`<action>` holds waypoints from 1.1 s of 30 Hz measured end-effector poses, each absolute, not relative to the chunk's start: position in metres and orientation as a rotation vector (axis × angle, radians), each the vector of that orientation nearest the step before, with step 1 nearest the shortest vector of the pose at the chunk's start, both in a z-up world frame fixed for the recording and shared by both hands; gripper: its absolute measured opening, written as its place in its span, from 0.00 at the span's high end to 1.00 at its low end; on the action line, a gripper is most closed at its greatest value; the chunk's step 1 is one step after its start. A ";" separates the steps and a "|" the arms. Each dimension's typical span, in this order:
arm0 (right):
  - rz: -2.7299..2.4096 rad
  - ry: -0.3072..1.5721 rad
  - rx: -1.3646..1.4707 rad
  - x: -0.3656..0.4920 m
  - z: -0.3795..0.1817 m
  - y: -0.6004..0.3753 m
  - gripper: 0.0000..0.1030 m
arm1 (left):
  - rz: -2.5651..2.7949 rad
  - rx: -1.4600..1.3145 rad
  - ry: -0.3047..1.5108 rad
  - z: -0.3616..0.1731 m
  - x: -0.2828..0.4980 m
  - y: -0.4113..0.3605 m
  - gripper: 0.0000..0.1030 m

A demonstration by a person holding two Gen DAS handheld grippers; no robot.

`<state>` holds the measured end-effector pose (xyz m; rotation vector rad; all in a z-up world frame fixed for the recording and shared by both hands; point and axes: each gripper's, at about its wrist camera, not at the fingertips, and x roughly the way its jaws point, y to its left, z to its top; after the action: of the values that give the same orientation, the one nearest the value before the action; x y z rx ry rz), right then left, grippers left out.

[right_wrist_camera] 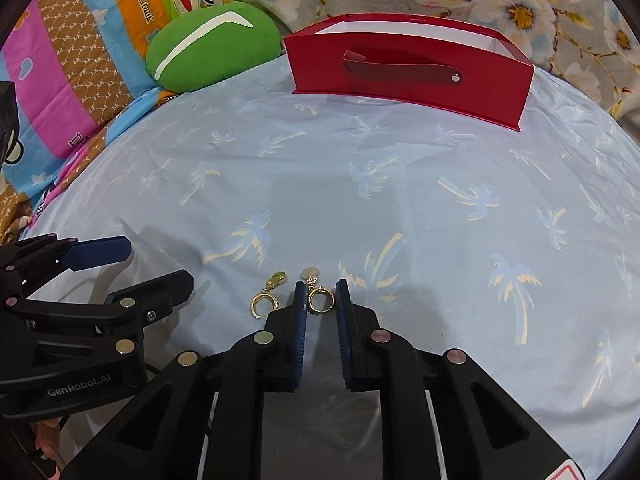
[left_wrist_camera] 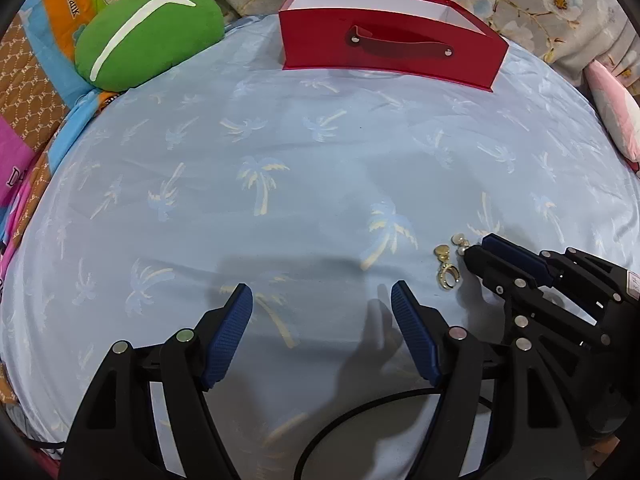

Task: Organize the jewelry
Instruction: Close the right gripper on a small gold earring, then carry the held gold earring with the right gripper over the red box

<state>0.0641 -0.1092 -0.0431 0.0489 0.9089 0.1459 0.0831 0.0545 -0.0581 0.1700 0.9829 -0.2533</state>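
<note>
Two gold hoop earrings lie on the blue palm-print sheet [right_wrist_camera: 400,200]. One earring [right_wrist_camera: 319,297] sits between the fingertips of my right gripper [right_wrist_camera: 321,294], whose jaws stand narrowly apart around it, not clamped. The other earring [right_wrist_camera: 266,298] lies just left of that gripper; it also shows in the left wrist view [left_wrist_camera: 449,276]. My left gripper [left_wrist_camera: 322,300] is wide open and empty, to the left of the earrings. A red open-top box [right_wrist_camera: 408,76] with a dark strap handle stands at the far side of the sheet, also in the left wrist view [left_wrist_camera: 388,52].
A green cushion [left_wrist_camera: 148,34] lies at the far left by the box. A pink pillow [left_wrist_camera: 616,112] is at the right edge. Striped cartoon bedding [right_wrist_camera: 72,64] and floral fabric [right_wrist_camera: 520,0] border the sheet. A black cable [left_wrist_camera: 360,412] loops near my left gripper.
</note>
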 end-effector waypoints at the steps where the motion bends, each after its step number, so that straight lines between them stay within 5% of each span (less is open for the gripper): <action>1: 0.141 0.904 0.052 0.063 -0.042 -0.110 0.87 | -0.255 0.172 0.983 -0.058 0.082 0.053 0.33; 14: 0.035 0.853 0.126 0.032 -0.022 -0.157 0.87 | -0.375 0.192 1.006 -0.068 0.083 0.006 0.34; 18: 0.024 0.851 0.144 0.028 -0.022 -0.166 0.87 | -0.364 0.219 0.991 -0.071 0.082 -0.002 0.45; 25: 0.027 0.846 0.166 0.028 -0.022 -0.169 0.87 | -0.376 0.212 0.973 -0.069 0.080 -0.005 0.86; 33: 0.036 0.828 0.171 0.023 -0.016 -0.168 0.87 | -0.428 0.122 1.004 -0.067 0.080 0.005 0.86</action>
<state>0.0232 -0.1683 -0.0163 0.1713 0.8278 0.0357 0.0804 0.0048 -0.0666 0.1222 1.0041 -0.4284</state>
